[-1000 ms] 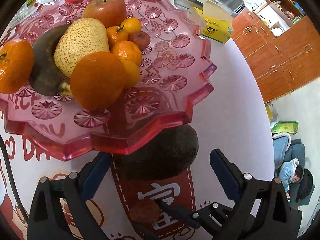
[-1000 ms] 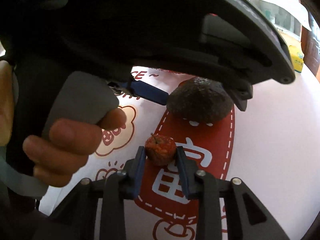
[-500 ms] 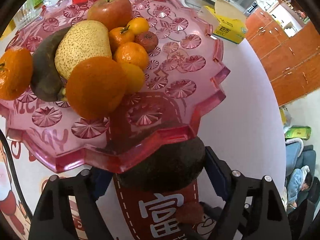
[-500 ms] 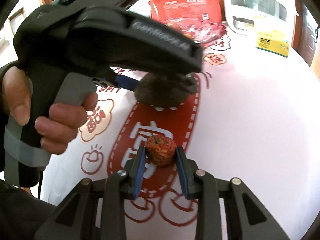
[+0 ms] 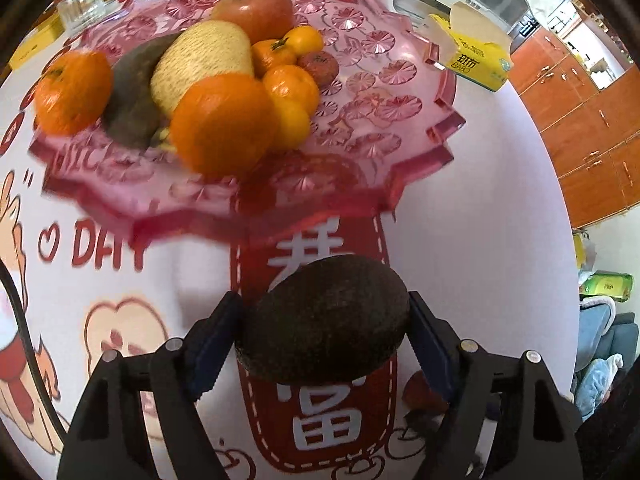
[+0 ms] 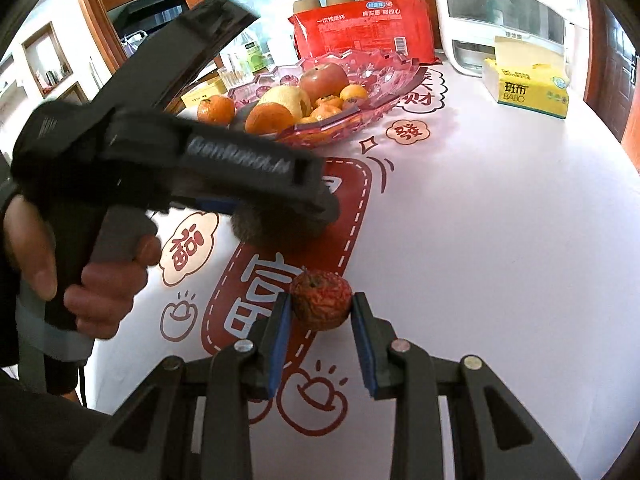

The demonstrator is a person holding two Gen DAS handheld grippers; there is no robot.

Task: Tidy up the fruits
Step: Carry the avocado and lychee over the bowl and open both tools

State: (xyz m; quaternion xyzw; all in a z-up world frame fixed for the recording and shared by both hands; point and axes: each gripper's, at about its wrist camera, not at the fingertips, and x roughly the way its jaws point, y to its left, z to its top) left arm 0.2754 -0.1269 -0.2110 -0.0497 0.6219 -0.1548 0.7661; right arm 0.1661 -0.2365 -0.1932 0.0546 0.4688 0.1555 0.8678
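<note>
My left gripper (image 5: 326, 328) is shut on a dark avocado (image 5: 324, 318) and holds it above the tablecloth, short of the pink fruit tray (image 5: 420, 136). The tray holds an apple (image 5: 256, 6), a pear (image 5: 202, 60), a dark banana, oranges and small tangerines. My right gripper (image 6: 320, 320) is shut on a small wrinkled red fruit (image 6: 320, 300), held just over the cloth. In the right wrist view the left gripper's black body (image 6: 180, 160) hides most of the avocado (image 6: 260, 232); the tray (image 6: 360, 80) lies beyond it.
A yellow tissue box (image 6: 524, 84) and a white appliance (image 6: 500, 16) stand at the back right. A red package of paper cups (image 6: 360, 24) stands behind the tray. Glasses and bottles (image 6: 244, 60) sit at the back left. Wooden cabinets (image 5: 592, 120) stand past the table edge.
My left gripper closed on the avocado and drew it back and up from the tray's edge. My right gripper kept the red fruit and pulled back to the right of the left gripper.
</note>
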